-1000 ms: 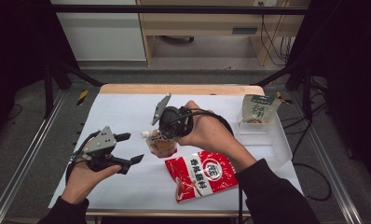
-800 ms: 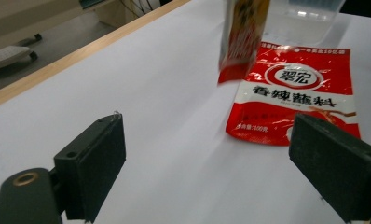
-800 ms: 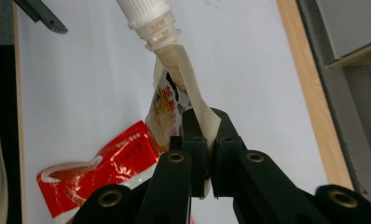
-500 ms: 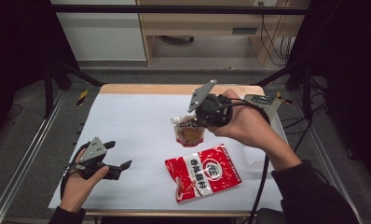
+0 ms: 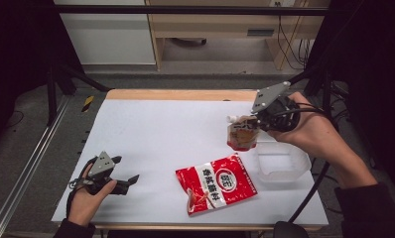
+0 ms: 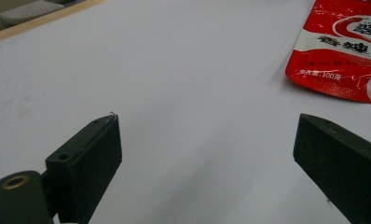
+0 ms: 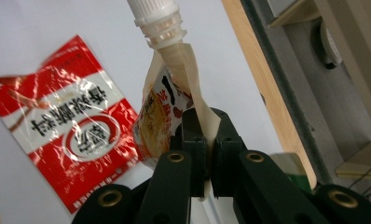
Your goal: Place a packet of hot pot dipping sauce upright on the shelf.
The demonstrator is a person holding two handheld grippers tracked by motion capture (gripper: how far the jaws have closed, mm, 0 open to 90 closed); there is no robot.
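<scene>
The right gripper (image 5: 255, 124) is held up over the right part of the white tabletop (image 5: 175, 134), its jaws clamped on the edge of a small spouted pouch (image 5: 241, 134) — in the right gripper view the pouch (image 7: 174, 98) is pinched between the two black jaws, its white screw cap (image 7: 154, 16) pointing away from the camera; in the high view the pouch hangs clear of the tabletop, just beside the near-left rim of a clear plastic tray (image 5: 282, 166) at the right edge. A red snack packet (image 5: 218, 182) lies flat on the tabletop in front of the pouch, between the two hands; it also shows in the right gripper view (image 7: 67, 135). The left gripper (image 5: 120, 176) sits low at the near-left corner, well apart from the packet — its jaws stand wide with nothing between them, having just been opening; the left gripper view shows bare tabletop between them and a corner of the packet (image 6: 346, 51) at the upper right.
</scene>
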